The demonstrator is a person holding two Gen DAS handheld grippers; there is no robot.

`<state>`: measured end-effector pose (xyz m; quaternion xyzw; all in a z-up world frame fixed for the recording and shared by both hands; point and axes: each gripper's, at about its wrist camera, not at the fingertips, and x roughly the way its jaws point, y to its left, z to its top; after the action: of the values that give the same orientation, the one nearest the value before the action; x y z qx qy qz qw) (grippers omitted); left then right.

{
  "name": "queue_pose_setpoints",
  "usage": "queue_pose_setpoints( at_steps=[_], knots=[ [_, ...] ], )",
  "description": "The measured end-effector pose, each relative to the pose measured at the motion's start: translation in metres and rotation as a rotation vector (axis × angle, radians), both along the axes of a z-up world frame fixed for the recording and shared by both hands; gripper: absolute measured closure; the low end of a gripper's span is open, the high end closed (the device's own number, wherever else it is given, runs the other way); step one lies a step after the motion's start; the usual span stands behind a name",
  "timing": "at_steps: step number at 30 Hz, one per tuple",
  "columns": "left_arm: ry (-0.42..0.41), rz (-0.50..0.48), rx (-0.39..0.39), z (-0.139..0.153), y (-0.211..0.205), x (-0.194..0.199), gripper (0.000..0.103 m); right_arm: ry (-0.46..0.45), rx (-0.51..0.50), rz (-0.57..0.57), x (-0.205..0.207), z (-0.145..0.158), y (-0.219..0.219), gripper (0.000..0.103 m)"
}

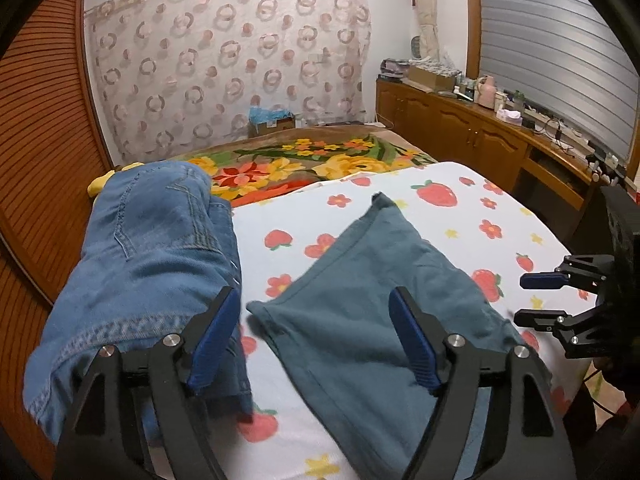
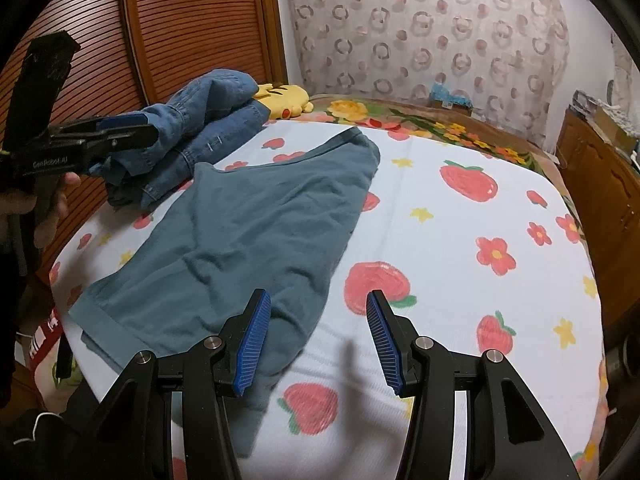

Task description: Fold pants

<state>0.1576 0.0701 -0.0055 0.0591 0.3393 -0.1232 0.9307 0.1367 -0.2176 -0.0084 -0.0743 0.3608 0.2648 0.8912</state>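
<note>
i count two garments on the bed [image 2: 460, 216]: one pair of teal pants [image 2: 248, 232] lying flat and folded on the strawberry sheet, and one heap of blue jeans [image 1: 152, 248] beside them on the left. my two tongs are both up off the cloth. the left tongs [image 1: 312, 336] stand wide apart with nothing between the pads, over the teal pants' near edge. the right tongs [image 2: 316, 340] sit about half open, empty, above the pants' right corner. one yellow plush toy [image 2: 284, 98] lies behind the jeans.
</note>
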Motion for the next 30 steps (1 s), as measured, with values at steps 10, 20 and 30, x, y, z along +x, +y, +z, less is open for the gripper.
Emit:
queue_pose_setpoints(
  at_steps=[10, 20, 30],
  knots=[
    [0.007, -0.036, -0.019, -0.007, -0.014, -0.029, 0.023, -0.01, 0.024, 0.005, -0.025, 0.003, -0.003, 0.051],
    [0.022, -0.04, -0.032, -0.021, -0.024, -0.056, 0.021, -0.017, 0.042, 0.013, -0.047, 0.007, -0.01, 0.051],
    [0.157, -0.008, -0.012, -0.07, -0.016, -0.065, 0.021, 0.003, 0.046, 0.024, -0.054, 0.001, -0.01, 0.051]
  ],
)
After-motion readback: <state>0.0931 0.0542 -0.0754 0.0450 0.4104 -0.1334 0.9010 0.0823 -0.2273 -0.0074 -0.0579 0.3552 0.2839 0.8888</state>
